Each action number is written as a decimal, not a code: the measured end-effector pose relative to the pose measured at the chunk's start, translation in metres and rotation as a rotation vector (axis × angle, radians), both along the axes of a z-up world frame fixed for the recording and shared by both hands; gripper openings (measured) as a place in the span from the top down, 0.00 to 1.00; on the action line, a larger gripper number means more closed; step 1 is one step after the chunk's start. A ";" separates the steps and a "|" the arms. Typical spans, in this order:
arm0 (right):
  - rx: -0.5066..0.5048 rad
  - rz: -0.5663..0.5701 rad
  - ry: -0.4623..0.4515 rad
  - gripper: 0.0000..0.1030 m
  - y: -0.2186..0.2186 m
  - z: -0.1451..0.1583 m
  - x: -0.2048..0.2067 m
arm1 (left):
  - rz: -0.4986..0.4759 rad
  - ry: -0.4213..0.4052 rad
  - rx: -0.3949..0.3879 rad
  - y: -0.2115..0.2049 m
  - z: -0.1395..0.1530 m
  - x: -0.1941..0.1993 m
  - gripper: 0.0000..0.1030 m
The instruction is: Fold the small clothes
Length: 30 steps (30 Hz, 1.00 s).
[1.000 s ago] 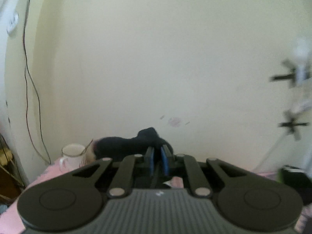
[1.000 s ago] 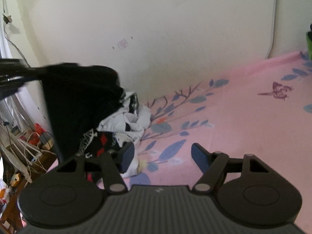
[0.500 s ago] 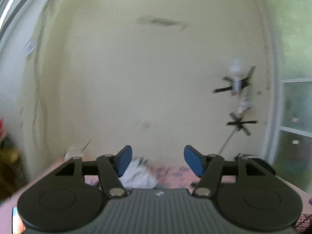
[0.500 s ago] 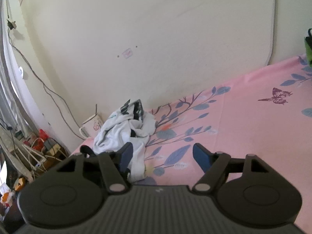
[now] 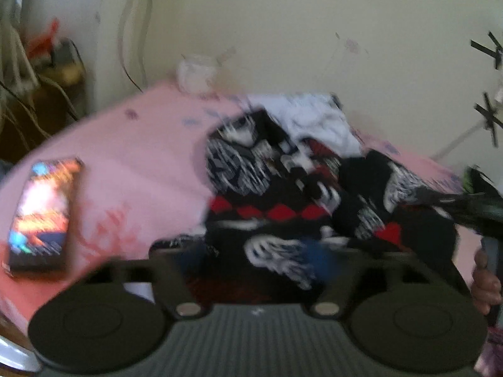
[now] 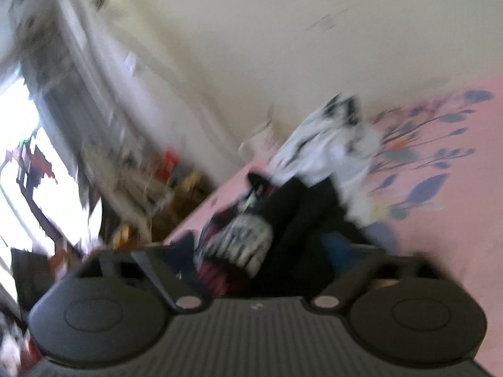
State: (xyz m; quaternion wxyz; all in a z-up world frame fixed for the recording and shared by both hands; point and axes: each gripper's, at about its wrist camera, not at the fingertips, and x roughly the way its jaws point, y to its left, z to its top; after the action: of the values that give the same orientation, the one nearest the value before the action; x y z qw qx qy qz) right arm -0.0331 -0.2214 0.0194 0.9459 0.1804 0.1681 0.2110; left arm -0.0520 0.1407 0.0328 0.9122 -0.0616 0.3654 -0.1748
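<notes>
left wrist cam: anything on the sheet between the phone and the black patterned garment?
Only bare pink sheet separates the phone from the black patterned garment, in the left wrist view.

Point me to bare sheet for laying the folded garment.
Free: pink sheet between the phone and the black patterned garment; also the leaf-print stretch right of the white garment. Crowded: the pile by the mug.

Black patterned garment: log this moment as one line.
black patterned garment crumpled on pink bedsheet | left claw just closing, cloth between, grip unclear | right claw just closing, cloth between, grip unclear
</notes>
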 end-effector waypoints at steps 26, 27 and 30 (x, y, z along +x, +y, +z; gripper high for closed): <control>-0.202 -0.960 -0.166 0.40 -0.120 0.035 -0.264 | -0.453 -0.150 -0.207 -0.059 0.029 -0.045 0.61; -0.201 -0.863 -0.158 0.40 -0.111 0.039 -0.249 | -0.437 -0.150 -0.208 -0.055 0.027 -0.047 0.61; -0.232 -0.521 -0.103 0.41 -0.062 0.046 -0.180 | -0.392 -0.148 -0.212 -0.045 0.029 -0.053 0.58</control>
State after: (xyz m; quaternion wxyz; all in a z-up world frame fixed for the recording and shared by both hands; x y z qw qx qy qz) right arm -0.2131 -0.2836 0.0654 0.9898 0.0972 0.0910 -0.0510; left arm -0.1047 0.0954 0.0617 0.8736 -0.0720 0.2822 -0.3898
